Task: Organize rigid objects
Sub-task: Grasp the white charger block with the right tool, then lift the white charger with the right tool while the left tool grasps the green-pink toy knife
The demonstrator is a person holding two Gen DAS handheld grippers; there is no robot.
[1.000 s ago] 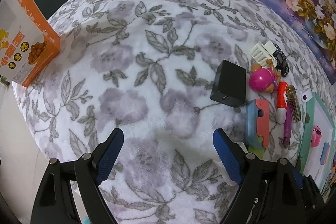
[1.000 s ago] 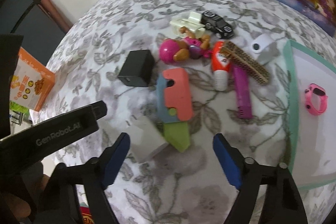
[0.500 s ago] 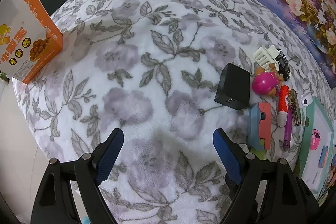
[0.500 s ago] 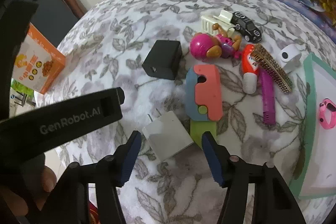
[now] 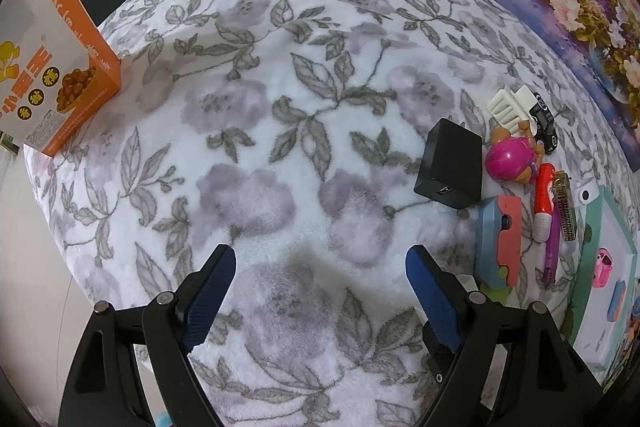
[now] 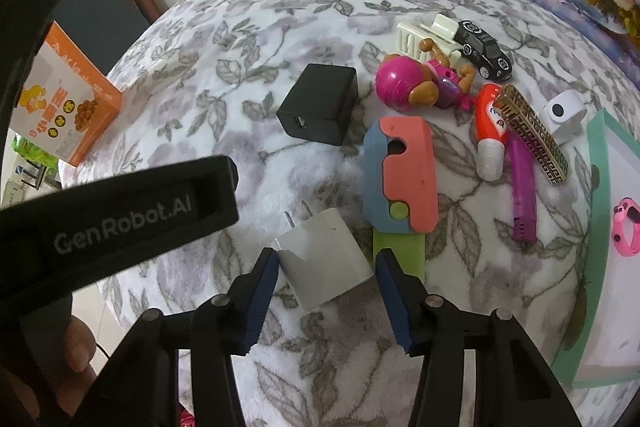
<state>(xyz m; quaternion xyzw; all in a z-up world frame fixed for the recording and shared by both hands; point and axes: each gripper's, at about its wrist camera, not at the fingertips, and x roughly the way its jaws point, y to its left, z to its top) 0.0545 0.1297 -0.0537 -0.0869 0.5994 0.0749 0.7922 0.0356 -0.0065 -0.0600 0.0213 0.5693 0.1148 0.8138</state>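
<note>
Step in hand: grasp white charger. Right claw straddles it, jaws just closing, pads at its sides, not yet pressing. Charger lies on floral blanket, just beside black charger. Left claw wide apart, empty. Next: squeeze squarely, lift, carry toward teal tray.

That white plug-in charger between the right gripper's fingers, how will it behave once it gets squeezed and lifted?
The white charger looks like a hard plastic block, so it should stay stiff in the right gripper, whose jaws have just been closing around it. Its smooth faces could slip on the pads. It sits skewed between the fingers, so it may twist as they meet it. Boxy, it probably won't roll.
</note>
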